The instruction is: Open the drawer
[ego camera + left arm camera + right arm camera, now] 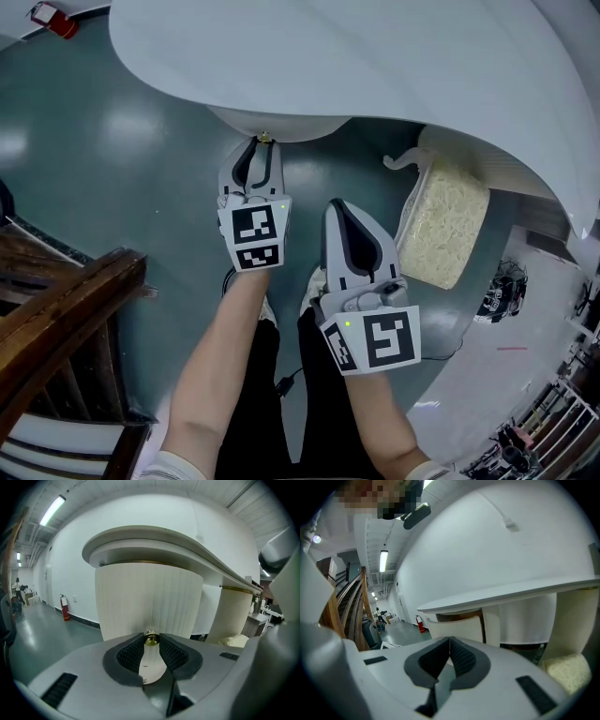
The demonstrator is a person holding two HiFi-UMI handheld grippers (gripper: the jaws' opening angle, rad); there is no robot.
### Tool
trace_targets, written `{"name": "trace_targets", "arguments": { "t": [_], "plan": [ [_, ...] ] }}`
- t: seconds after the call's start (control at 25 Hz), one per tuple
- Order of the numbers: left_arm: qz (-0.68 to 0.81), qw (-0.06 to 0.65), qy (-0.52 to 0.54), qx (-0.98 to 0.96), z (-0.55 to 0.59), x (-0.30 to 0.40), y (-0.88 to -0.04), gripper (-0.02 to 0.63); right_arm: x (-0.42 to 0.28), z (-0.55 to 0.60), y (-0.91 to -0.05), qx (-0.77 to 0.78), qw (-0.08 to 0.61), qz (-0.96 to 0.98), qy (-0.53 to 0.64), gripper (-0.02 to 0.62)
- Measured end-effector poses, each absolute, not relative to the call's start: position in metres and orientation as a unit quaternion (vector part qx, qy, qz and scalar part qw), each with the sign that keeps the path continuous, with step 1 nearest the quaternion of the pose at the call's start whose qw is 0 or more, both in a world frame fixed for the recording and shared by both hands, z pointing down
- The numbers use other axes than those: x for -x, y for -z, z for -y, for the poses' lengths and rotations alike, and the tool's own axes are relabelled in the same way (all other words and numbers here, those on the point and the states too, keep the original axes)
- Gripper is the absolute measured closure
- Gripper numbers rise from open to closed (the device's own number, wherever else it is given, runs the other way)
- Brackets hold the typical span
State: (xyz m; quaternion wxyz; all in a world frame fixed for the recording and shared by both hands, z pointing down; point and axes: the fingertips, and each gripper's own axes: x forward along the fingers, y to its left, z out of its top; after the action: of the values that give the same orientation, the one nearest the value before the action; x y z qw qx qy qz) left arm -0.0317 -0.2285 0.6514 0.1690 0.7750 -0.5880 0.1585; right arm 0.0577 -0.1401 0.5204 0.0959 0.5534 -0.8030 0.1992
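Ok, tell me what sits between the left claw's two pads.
The small round brass knob of the ribbed cream drawer front, shown in the left gripper view.

Left tool (pixel 258 150) clamped on knob (pixel 151 640); right tool (pixel 449 643) shut, empty, drawn nearer the body

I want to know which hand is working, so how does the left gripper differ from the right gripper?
The left gripper is shut on the brass knob; the right gripper is shut on nothing. The left gripper reaches the curved drawer front; the right gripper sits back from it. Both are white and point toward the desk.
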Motion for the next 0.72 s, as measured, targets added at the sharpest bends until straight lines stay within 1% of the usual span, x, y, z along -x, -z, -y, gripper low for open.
{"name": "trace_targets", "arguments": {
  "t": [0.72],
  "plan": [
    [0.589, 0.189, -0.161, -0.770, 0.180, 0.042, -0.655, 0.502, -0.049, 0.133, -0.525, -0.552, 0.101, 0.803, -0.201, 0.581]
  ]
}}
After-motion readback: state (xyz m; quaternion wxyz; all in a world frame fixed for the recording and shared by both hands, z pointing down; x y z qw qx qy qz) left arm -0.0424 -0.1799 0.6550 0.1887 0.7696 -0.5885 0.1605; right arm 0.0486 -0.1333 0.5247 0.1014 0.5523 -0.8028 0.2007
